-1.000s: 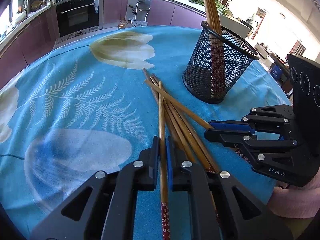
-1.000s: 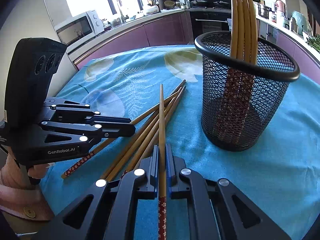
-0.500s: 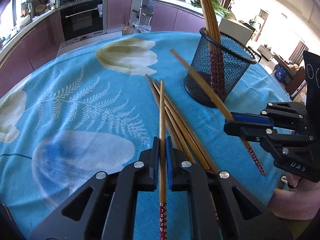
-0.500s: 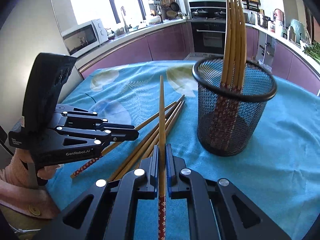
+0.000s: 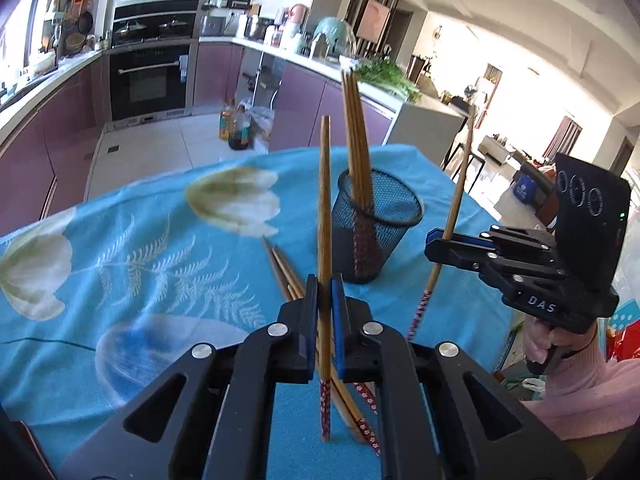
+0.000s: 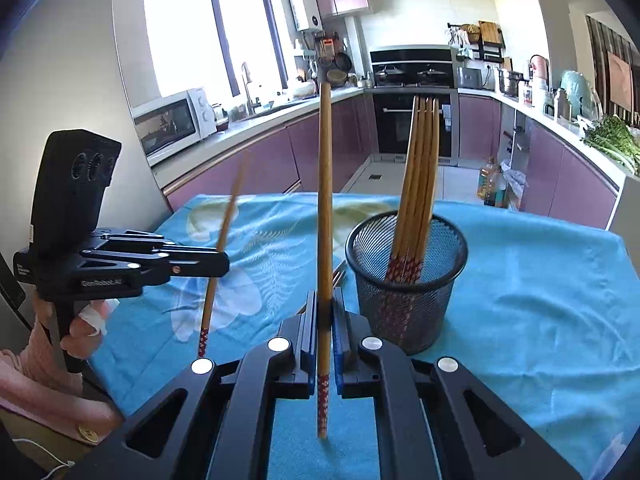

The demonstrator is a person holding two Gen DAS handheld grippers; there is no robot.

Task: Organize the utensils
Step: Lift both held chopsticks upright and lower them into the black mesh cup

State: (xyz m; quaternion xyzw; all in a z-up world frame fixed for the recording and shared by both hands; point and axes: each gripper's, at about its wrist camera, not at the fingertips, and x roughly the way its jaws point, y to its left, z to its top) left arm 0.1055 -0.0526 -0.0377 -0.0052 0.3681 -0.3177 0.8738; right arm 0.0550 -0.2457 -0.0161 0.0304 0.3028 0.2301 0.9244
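Observation:
My left gripper (image 5: 325, 285) is shut on a wooden chopstick (image 5: 325, 200) with a red patterned end, held clear of the blue tablecloth (image 5: 140, 248). My right gripper (image 6: 325, 301) is shut on another chopstick (image 6: 325, 184), which points up steeply. Each gripper shows in the other view: the right gripper (image 5: 431, 242) beside the black mesh cup (image 5: 378, 236), the left gripper (image 6: 223, 259) left of the mesh cup (image 6: 406, 292). Several chopsticks (image 6: 418, 168) stand in the cup. Several loose chopsticks (image 5: 282, 270) lie on the cloth in front of it.
A person's hand in a pink sleeve (image 5: 576, 376) holds the right gripper's handle. The table's far edge (image 5: 280, 152) drops to the kitchen floor, where bottles (image 5: 238, 128) stand. Purple cabinets, an oven (image 6: 412, 120) and a microwave (image 6: 172, 120) line the walls.
Both grippers have risen from the table, each lifting its chopstick out of the loose pile. The chopsticks now tilt up steeply, and the mesh cup sits lower and farther off in both views.

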